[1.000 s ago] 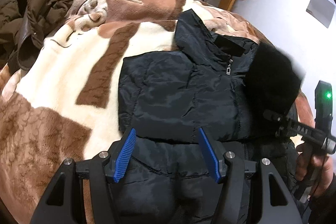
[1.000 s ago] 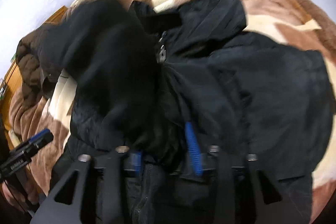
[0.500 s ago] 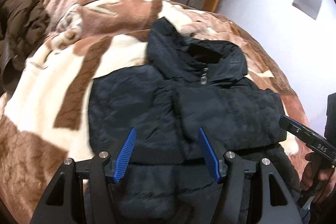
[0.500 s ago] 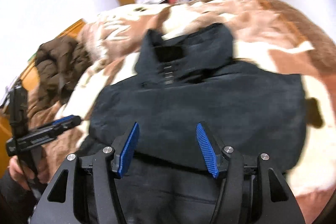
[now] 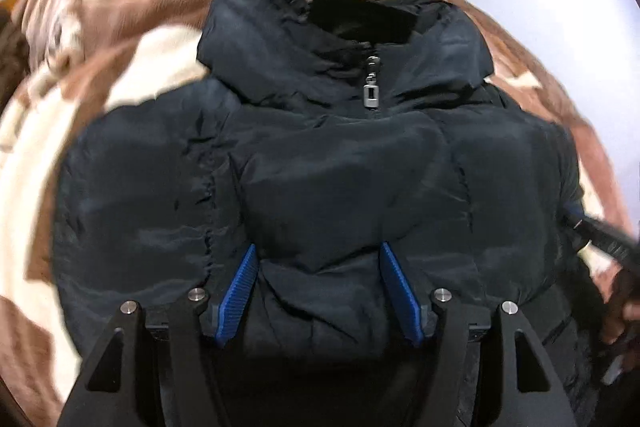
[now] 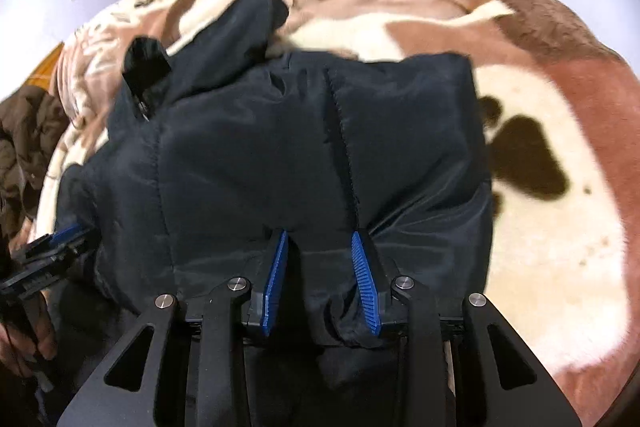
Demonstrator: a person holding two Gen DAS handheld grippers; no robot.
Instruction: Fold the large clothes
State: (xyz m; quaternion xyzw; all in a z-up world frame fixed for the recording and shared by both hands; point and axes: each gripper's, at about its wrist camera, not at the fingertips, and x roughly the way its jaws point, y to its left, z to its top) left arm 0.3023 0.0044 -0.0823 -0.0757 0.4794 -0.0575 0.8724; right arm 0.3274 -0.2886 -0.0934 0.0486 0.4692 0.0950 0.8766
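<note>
Both sleeves now lie folded across the black puffer jacket (image 5: 320,167), flat on the blanketed bed (image 6: 540,147). The right tool (image 6: 320,275) has just been closing around a lower-hem fold, pads not clearly pinching; the left tool (image 5: 316,291) gapes, gripping nothing. A brown coat (image 6: 24,139) sits clear.
</note>
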